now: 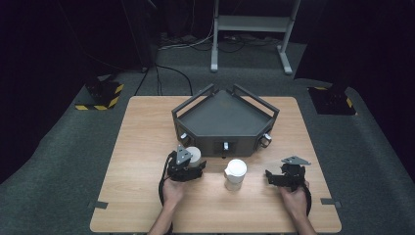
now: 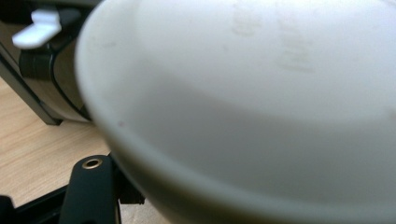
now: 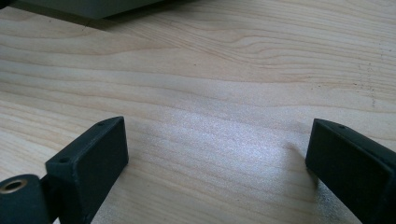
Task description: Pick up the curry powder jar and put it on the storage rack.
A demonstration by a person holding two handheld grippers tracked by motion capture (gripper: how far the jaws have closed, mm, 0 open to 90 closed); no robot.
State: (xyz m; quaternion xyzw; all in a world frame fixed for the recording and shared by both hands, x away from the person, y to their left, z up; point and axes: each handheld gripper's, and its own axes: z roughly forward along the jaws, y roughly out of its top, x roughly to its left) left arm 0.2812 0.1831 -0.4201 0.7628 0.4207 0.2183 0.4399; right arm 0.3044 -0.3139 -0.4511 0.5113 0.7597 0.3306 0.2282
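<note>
My left gripper point(image 1: 193, 162) is shut on a white cup point(image 1: 195, 154) that stands on the wooden table point(image 1: 142, 147), just in front of the grey tray's left corner. In the left gripper view the white cup point(image 2: 261, 107) looms very close and blurred, with one black finger point(image 2: 88, 191) low at the left against its side. A second white cup point(image 1: 235, 173), with a small spout, stands alone at the table's middle front. My right gripper point(image 1: 284, 176) sits to the right of it, apart from it. The right gripper point(image 3: 215, 140) stands open over bare wood.
A dark grey five-sided tray point(image 1: 222, 115) with rails and front knobs occupies the table's far middle. Its corner with a white lever point(image 2: 37, 28) lies just beyond the held cup. A metal stand point(image 1: 252, 24) and cables lie on the floor behind the table.
</note>
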